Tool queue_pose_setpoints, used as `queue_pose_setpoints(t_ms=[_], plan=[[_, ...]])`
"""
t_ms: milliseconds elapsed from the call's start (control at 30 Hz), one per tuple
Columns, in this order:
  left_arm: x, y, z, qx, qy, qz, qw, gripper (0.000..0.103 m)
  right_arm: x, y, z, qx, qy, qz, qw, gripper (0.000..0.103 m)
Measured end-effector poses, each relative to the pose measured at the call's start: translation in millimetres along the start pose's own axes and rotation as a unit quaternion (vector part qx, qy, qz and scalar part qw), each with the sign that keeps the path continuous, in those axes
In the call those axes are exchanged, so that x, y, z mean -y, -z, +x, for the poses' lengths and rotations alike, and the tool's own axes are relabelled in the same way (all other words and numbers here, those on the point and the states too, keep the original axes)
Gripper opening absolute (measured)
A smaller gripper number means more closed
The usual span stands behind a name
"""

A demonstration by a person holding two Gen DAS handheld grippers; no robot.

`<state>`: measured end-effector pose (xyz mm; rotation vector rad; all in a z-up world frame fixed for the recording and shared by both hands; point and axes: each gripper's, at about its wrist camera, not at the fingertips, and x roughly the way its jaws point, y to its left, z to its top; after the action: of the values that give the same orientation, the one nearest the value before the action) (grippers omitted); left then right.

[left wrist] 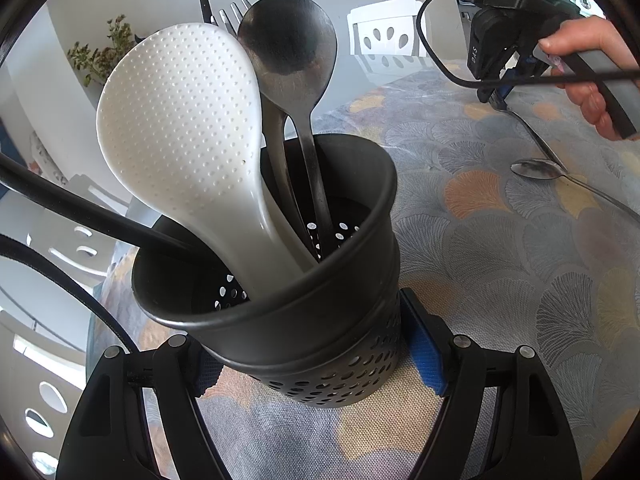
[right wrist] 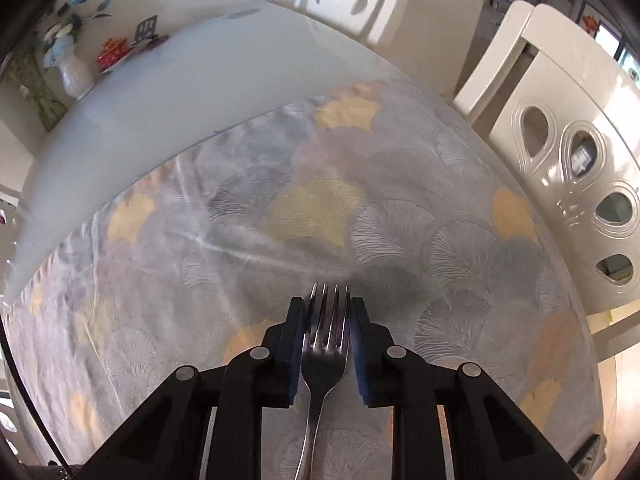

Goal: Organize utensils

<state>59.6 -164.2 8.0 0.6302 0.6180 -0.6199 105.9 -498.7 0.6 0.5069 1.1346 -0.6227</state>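
Observation:
My left gripper (left wrist: pixel 316 356) is shut on a black perforated utensil holder (left wrist: pixel 312 320) standing on the patterned tablecloth (left wrist: pixel 500 248). The holder contains a white dotted rice paddle (left wrist: pixel 180 120), a dark spoon (left wrist: pixel 292 40) and a fork (left wrist: pixel 234 14) behind them. My right gripper (right wrist: pixel 327 312) is shut on the head of a metal fork (right wrist: pixel 326 344), tines pointing forward, just above the cloth. The right gripper also shows in the left wrist view (left wrist: pixel 496 92), far right, held by a hand. A metal spoon (left wrist: pixel 538 170) lies on the cloth below it.
White chairs (right wrist: pixel 568 168) stand at the table's right and far sides. A vase with flowers (right wrist: pixel 74 68) and small items sit on a shelf at far left. Black cables (left wrist: pixel 80 208) cross the left wrist view.

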Motion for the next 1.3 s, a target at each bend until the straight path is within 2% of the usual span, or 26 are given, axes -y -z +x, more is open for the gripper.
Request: queue_pose_setpoints(t_ms=[133, 333, 533, 733, 833, 900, 1033, 1167, 1300], plan=[[-0.4, -0.7, 1.2, -0.001, 0.001, -0.001, 1.0, 0.076, 7.1, 8.1, -14.7, 0.01, -0.038, 0.011, 0.999, 0.021], [-0.4, -0.9, 1.5, -0.001, 0.001, -0.001, 1.0, 0.076, 20.9, 25.0, -79.3, 0.065, -0.091, 0.006, 0.994, 0.021], [1.1, -1.4, 2.3, 0.0, -0.001, 0.001, 1.0, 0.076, 16.2, 43.6, -141.1, 0.133, -0.1, -0.027, 0.986, 0.021], [1.0, -1.3, 2.4, 0.0, -0.001, 0.0, 1.0, 0.076, 3.4, 40.0, -201.7, 0.216, -0.105, -0.069, 0.968, 0.021], [1.0, -1.2, 2.4, 0.0, 0.0, 0.0, 1.0, 0.076, 0.6, 31.6, -223.9, 0.241, -0.116, -0.072, 0.961, 0.019], [0.9, -1.1, 2.3, 0.0, -0.001, 0.0, 1.0, 0.076, -3.1, 26.5, -240.3, 0.257, -0.126, -0.075, 0.955, 0.013], [0.9, -1.2, 2.2, 0.0, -0.001, 0.0, 1.0, 0.076, -16.3, 24.9, -278.7, 0.289, -0.147, -0.099, 0.941, 0.013], [1.4, -1.2, 2.2, 0.0, -0.001, 0.001, 1.0, 0.076, -28.6, 26.7, -290.8, 0.283, -0.159, -0.128, 0.937, 0.013], [0.7, -0.8, 3.8, 0.0, -0.001, 0.0, 1.0, 0.076, -25.3, 25.3, -260.6, 0.222, -0.143, -0.125, 0.956, 0.015]])
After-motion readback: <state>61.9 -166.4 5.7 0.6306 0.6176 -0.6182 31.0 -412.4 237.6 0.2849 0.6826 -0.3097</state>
